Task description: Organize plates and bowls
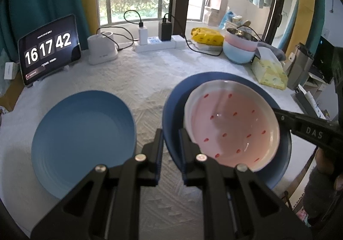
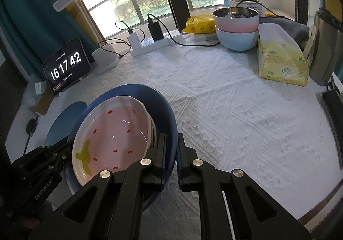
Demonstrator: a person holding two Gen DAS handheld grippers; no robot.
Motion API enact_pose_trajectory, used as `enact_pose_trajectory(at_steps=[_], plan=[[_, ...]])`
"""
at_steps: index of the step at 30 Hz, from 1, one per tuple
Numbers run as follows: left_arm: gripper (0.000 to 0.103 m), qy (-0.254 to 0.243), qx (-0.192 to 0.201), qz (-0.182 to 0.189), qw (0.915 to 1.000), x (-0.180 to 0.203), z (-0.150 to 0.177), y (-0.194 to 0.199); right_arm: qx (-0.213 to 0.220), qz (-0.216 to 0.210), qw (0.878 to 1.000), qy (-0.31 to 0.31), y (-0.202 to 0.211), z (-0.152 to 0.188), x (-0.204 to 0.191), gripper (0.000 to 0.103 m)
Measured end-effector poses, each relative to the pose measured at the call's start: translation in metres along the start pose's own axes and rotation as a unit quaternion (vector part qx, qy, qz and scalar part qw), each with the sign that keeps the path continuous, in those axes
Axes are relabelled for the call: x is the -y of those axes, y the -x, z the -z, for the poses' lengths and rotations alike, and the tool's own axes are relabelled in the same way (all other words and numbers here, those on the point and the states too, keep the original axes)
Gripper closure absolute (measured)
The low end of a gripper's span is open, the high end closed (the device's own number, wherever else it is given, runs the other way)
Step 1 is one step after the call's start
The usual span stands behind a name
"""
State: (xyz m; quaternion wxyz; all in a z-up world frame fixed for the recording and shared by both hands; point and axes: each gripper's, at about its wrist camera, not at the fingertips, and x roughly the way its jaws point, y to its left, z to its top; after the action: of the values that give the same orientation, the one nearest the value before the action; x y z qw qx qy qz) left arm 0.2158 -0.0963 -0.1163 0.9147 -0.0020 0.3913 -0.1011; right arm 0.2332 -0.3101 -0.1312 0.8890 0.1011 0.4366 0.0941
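A dark blue plate carries a pink strawberry-pattern dish. My left gripper is shut on the dark blue plate's left rim. My right gripper is shut on the same plate's right rim, with the pink dish inside it; the plate looks tilted and lifted. A lighter blue plate lies flat on the white cloth to the left, and shows partly behind the held plate in the right wrist view. Stacked bowls, pink on light blue with a steel one on top, stand at the back right.
A tablet clock, white lamp base, power strip with chargers, yellow packet and tissue pack line the back and right of the white tablecloth. A grey container stands at the right edge.
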Motion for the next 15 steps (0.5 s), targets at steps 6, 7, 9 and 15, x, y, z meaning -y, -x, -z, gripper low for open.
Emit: enact_pose_trajectory(at_steps=[6,7,9,15], plan=[[0.090,0.002,0.008,0.002,1.0000,0.000,-0.002,0.007,0.008,0.002,1.000,0.004,0.007,-0.003,-0.003,0.093],[0.090,0.002,0.009,0.002,1.0000,0.000,-0.003,0.008,0.011,0.002,1.000,0.006,0.009,-0.004,-0.005,0.093],[0.090,0.004,0.013,0.003,0.9999,-0.002,-0.004,0.010,0.013,0.002,1.000,0.008,0.010,-0.005,-0.007,0.093],[0.090,0.010,0.024,0.003,0.9997,-0.007,-0.006,0.019,0.023,0.001,1.000,0.015,0.017,-0.008,-0.016,0.093]])
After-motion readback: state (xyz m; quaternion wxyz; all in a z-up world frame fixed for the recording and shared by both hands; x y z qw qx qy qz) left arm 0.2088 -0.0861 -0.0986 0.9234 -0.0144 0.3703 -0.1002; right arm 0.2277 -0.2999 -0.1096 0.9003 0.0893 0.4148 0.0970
